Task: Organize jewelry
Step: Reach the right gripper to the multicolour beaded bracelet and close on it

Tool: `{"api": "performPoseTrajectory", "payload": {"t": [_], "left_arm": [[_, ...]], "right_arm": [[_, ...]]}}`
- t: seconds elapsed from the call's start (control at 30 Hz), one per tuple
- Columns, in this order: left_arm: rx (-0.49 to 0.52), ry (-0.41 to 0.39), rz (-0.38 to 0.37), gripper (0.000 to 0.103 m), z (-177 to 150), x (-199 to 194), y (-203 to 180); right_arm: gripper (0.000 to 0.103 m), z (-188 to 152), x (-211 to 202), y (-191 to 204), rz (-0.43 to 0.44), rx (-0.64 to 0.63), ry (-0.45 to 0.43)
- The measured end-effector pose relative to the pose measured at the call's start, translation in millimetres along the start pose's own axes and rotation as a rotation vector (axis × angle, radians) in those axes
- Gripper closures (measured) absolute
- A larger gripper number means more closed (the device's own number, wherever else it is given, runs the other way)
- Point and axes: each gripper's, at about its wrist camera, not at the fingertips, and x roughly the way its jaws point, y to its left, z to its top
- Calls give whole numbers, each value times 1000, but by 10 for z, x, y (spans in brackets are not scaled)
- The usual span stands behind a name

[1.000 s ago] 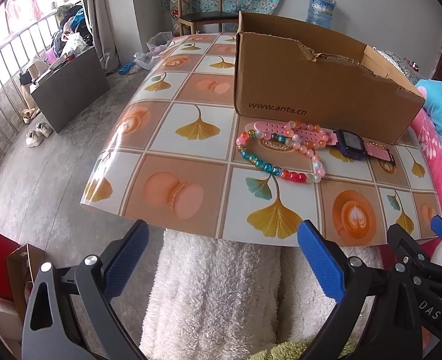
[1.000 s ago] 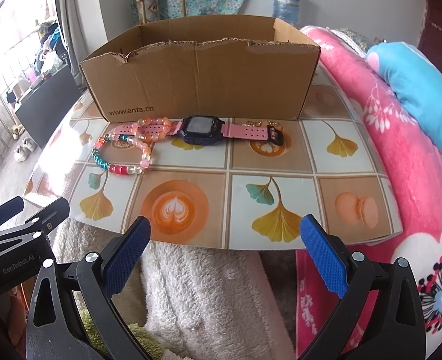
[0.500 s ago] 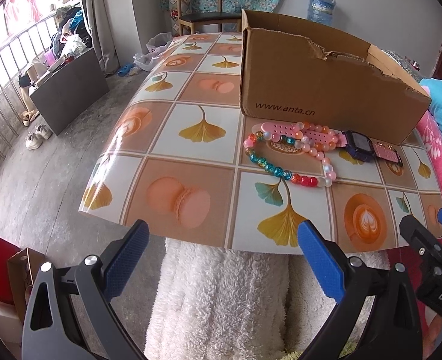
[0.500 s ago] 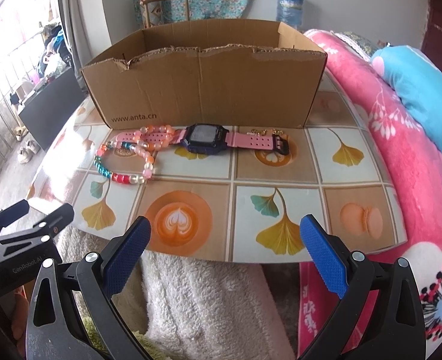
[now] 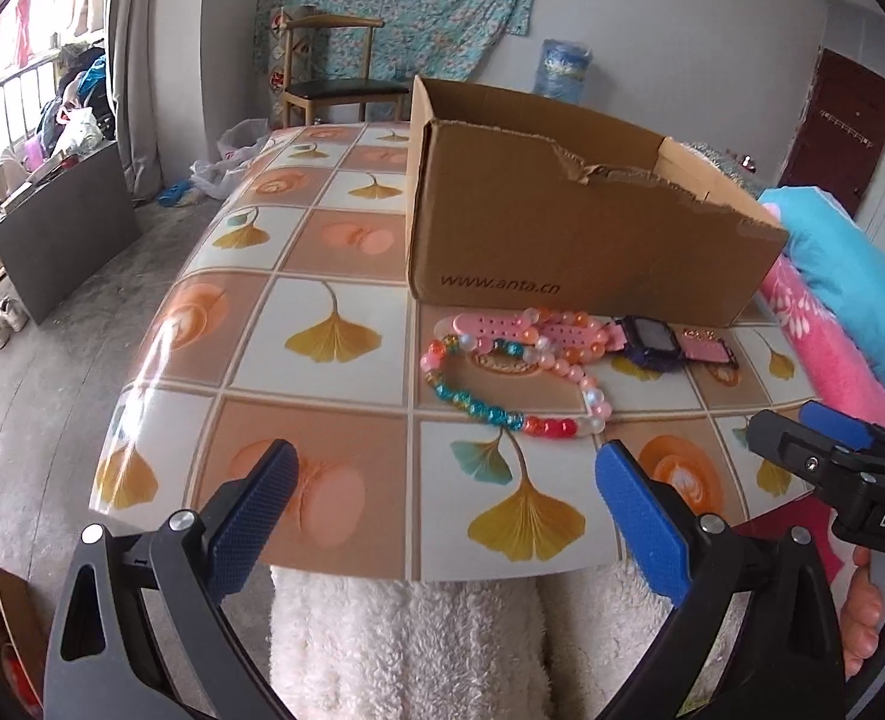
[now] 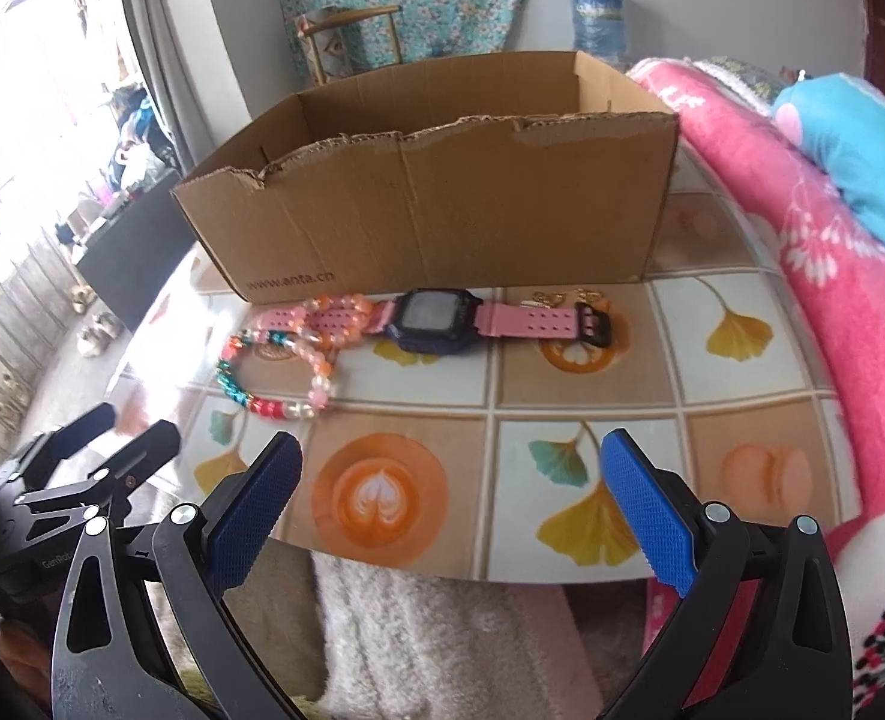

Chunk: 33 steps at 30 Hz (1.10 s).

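A colourful bead bracelet (image 5: 505,381) (image 6: 280,369) lies on the tiled table, looped over the strap of a pink watch with a dark face (image 5: 649,341) (image 6: 433,318). Small gold jewelry (image 6: 553,298) lies by the watch's buckle. All sit just in front of an open cardboard box (image 5: 562,228) (image 6: 430,204). My left gripper (image 5: 442,513) is open and empty over the table's front edge, short of the bracelet. My right gripper (image 6: 451,501) is open and empty at the front edge, short of the watch. Each gripper shows in the other's view, the right one (image 5: 814,447) and the left one (image 6: 106,435).
The table (image 5: 334,330) has a ginkgo and coffee pattern cloth. A white fluffy cover (image 5: 406,642) lies below its front edge. A pink and blue blanket (image 6: 832,222) is piled on the right. A chair (image 5: 328,84) stands behind the table.
Both grippers have moved forward toward the table and the jewelry. The box, watch and bracelet look nearer; none has moved on the table.
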Motion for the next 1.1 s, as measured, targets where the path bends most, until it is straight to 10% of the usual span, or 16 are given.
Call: {"api": "performPoseTrajectory", "payload": {"t": [0.17, 0.47, 1.1], "left_arm": [[-50, 6, -94, 6, 112, 51, 108], [-68, 55, -22, 8, 254, 325, 231], [61, 184, -115, 73, 474, 808, 102]], "right_arm": [[7, 61, 83, 57, 102, -8, 20], [22, 185, 306, 182, 227, 4, 63], [83, 286, 636, 334, 239, -47, 157]]}}
